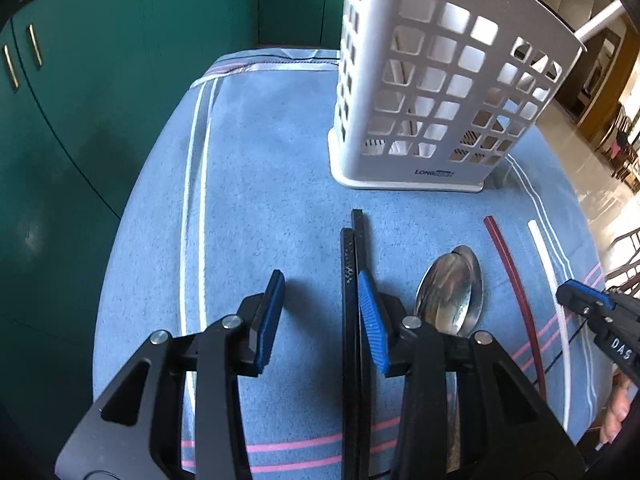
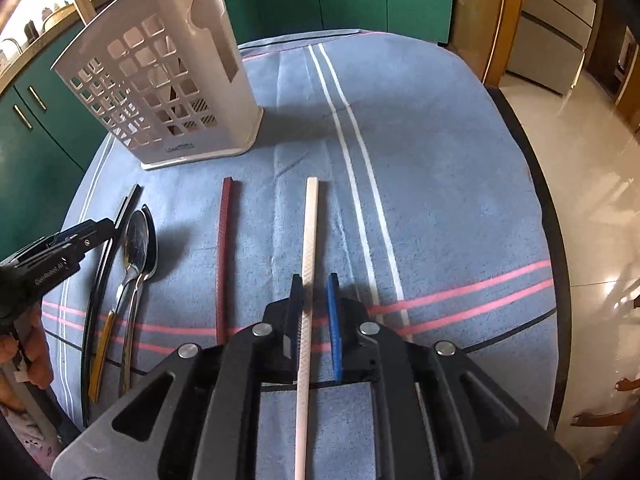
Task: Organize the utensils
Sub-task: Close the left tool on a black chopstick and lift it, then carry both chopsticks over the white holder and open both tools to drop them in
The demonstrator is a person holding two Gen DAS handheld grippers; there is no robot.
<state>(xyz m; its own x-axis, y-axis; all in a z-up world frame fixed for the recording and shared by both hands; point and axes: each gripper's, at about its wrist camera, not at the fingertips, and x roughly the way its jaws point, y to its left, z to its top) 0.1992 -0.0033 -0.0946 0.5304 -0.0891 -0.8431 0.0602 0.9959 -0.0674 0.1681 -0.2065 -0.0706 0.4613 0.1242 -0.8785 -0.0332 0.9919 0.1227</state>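
Jaws apart on both my grippers: left gripper (image 1: 320, 320) beside black chopsticks (image 1: 354, 264), right gripper (image 2: 316, 320) straddling the white chopstick (image 2: 310, 240).

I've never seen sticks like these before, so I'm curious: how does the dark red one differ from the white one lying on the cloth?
The dark red chopstick is maroon; the white chopstick is pale cream. The red one lies free on the cloth, no gripper around it; the white one runs between the open fingers of the right gripper. The red one lies nearer the spoons. Both are slim, square-ended sticks lying flat, pointing roughly toward the white holder.
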